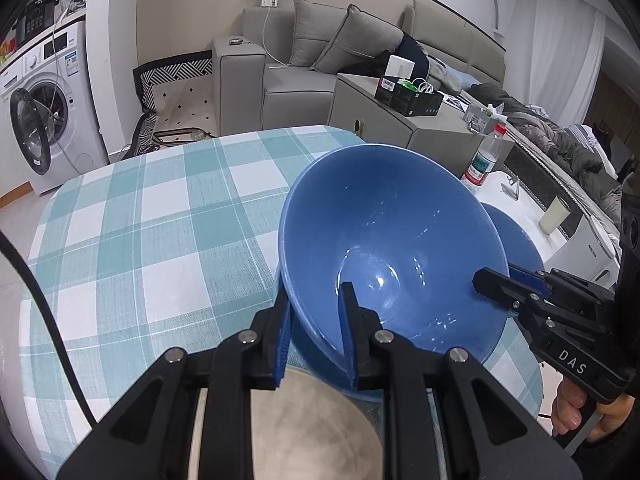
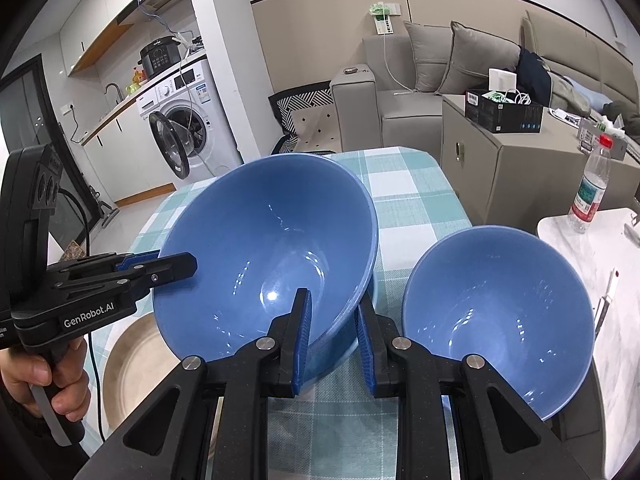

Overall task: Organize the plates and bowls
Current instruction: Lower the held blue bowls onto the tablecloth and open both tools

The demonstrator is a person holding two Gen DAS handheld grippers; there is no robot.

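Clamped on opposite edges of the large blue bowl point(image 2: 276, 256): left fingers point(image 1: 316, 320) pinching the near rim, one finger inside and one outside the wall; right fingers point(image 2: 334, 328) likewise gripping the rim on the other side, one pad inside, one outside. Held tilted between both sets of fingers, mouth toward the cameras, above the checked tabletop point(image 1: 160, 208); whether its base touches the cloth cannot be told. Just right of the right fingers, a smaller blue bowl point(image 2: 496, 320), empty, also leaning toward the lens. Below and left of the left fingers, a beige plate point(image 2: 136, 364) lying flat on the tabletop, nothing on it. Large bowl empty too, only glints of light on the glaze. Likely step: setting the large bowl down or stacking it, judged from the two-handed carry. To do it well: keep both grips even so the bowl does not twist, level the rim before lowering, lower slowly and straight, loosen both sides together only once the base sits firmly. Risk: glazed wall slipping between the pads, or the rim knocking the smaller bowl close beside it. Beyond the fingers to the right, a plastic bottle point(image 2: 592, 184) standing on a white side table, well apart.
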